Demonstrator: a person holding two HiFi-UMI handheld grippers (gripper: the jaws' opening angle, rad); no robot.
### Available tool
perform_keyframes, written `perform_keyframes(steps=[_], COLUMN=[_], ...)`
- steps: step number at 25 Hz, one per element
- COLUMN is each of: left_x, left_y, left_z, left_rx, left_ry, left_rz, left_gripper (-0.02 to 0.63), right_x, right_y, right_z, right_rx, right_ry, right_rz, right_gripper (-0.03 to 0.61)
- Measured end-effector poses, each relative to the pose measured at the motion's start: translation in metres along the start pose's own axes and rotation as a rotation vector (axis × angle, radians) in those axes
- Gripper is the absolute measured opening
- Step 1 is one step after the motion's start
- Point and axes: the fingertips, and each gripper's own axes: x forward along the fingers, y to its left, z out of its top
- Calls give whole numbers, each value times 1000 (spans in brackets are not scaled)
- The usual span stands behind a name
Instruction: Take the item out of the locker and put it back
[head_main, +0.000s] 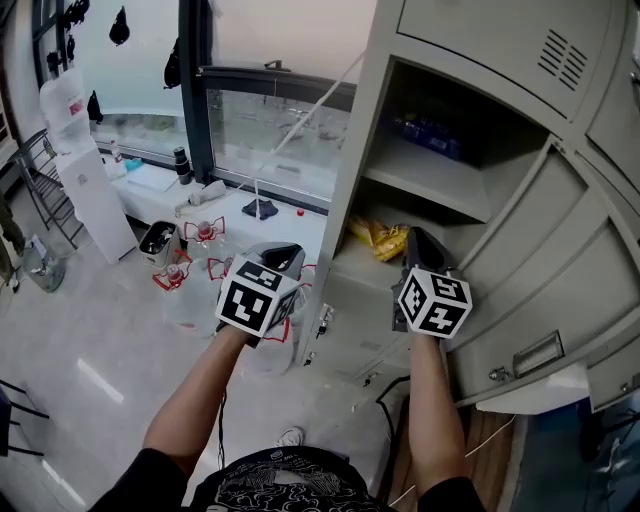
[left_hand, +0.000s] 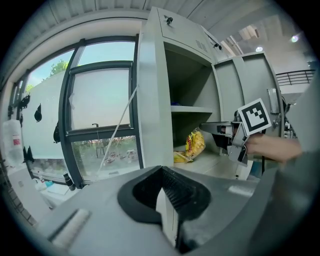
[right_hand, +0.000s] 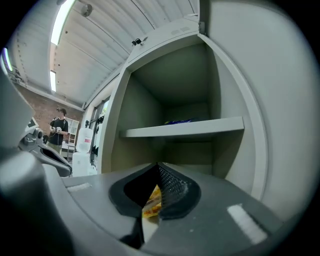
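Grey steel locker (head_main: 352, 185) stands with its door (head_main: 540, 250) swung wide, next to a large window (head_main: 270, 120) and above a pale floor (head_main: 80, 340) where water bottles (head_main: 200, 235) with red handles sit near a white water dispenser (head_main: 85, 180). Inside the open compartment, a yellow snack bag (head_main: 380, 240) lies on the lower shelf toward its left front, and a blue packet (head_main: 430, 135) rests on the shelf above. The right gripper (head_main: 418, 240) is held at the mouth of the compartment, pointing in at the bag; its jaws are pressed together on nothing, and the bag shows only through the slit between them in the right gripper view, just beyond the tips and apart from them. The left gripper (head_main: 283, 256) hangs outside the locker, to the left of its side panel, aimed past that panel; its jaws are likewise closed and empty. From the left gripper view, the other gripper's tips sit near the bag without touching it. A person (right_hand: 59, 131) stands far off in the background.
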Motion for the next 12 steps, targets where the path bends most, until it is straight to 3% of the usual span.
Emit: perform_keyframes(steps=[12], left_x=[22], left_y=[7], left_z=[-3], left_rx=[16], left_ry=[9], left_rz=[-40], left_gripper=[0], right_x=[18], right_y=[-25], right_z=[-5], right_rx=[34], right_ry=[-12], right_rz=[-93], right_gripper=[25])
